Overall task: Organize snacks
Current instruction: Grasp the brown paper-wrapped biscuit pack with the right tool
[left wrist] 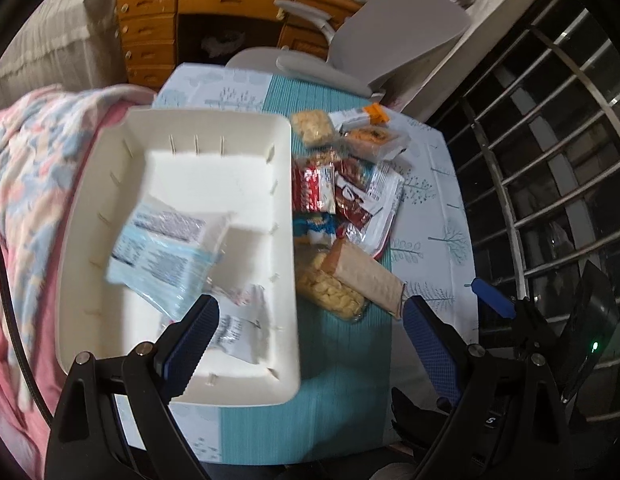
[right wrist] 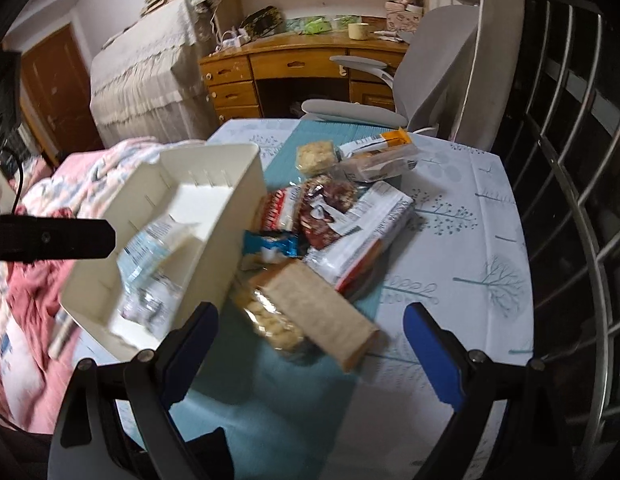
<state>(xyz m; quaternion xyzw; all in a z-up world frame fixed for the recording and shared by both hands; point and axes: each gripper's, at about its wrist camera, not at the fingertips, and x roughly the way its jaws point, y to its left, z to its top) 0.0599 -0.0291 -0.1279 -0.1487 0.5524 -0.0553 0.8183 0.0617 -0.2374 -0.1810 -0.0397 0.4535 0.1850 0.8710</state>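
Note:
A white bin (left wrist: 213, 128) stands on the table's left side; it holds a pale blue packet (left wrist: 161, 248) and a white packet (left wrist: 237, 328). Right of it, several snacks lie heaped on the teal runner (left wrist: 310, 420): a tan cracker pack (left wrist: 366, 276), a clear bag of yellow puffs (left wrist: 330, 292), red packets (left wrist: 310, 188) and a white pack (left wrist: 386, 196). My left gripper (left wrist: 310, 332) hovers open over the bin's near right wall, empty. My right gripper (right wrist: 312, 316) hangs open above the tan cracker pack (right wrist: 322, 312) and puffs bag (right wrist: 269, 320), touching nothing. The bin (right wrist: 213, 240) looks blurred there.
A grey office chair (right wrist: 430, 80) stands behind the table, with a wooden desk (right wrist: 293, 64) beyond it. A pink patterned blanket (left wrist: 33, 160) lies left of the bin. A metal window grille (left wrist: 550, 160) runs along the right. The patterned tablecloth (right wrist: 470, 260) is bare at right.

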